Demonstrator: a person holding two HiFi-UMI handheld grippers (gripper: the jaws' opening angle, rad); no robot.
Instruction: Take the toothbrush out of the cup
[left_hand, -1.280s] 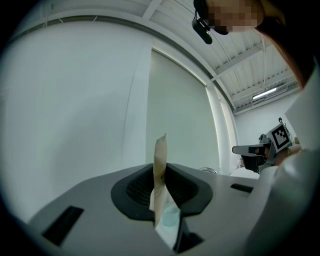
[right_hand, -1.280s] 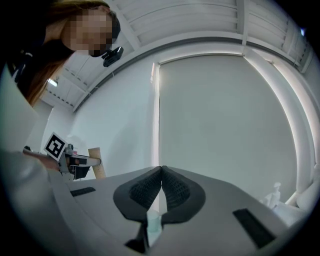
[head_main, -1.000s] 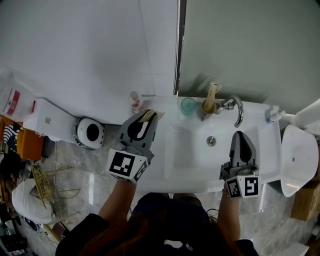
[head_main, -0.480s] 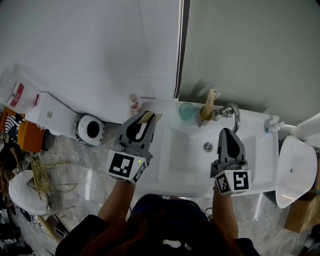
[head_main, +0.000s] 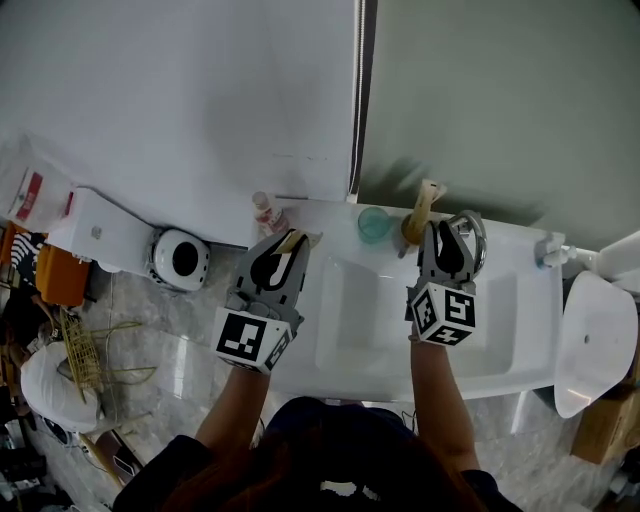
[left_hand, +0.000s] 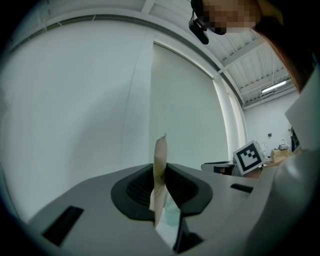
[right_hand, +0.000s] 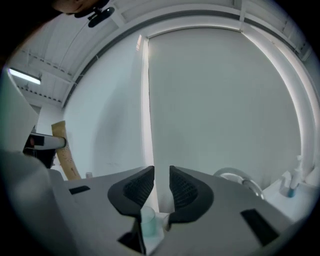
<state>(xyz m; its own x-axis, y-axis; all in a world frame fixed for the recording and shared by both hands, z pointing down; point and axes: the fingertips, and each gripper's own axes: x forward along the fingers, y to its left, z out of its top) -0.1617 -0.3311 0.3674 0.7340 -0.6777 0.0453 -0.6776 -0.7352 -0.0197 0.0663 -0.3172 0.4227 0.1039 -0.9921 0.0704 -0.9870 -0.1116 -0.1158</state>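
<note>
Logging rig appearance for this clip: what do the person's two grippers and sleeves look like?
Both the left gripper and right gripper are grey, tapering shells with black ribbed pads. Each carries a white cube with black square markers. No cables show. The person wears dark sleeves.

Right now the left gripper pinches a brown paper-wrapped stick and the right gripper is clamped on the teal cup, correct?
Not quite. The right gripper isn't clamped on the teal cup: the right gripper view shows its jaws, which have just been opening, apart with nothing between them. The left gripper does pinch the brown paper-wrapped stick.
</note>
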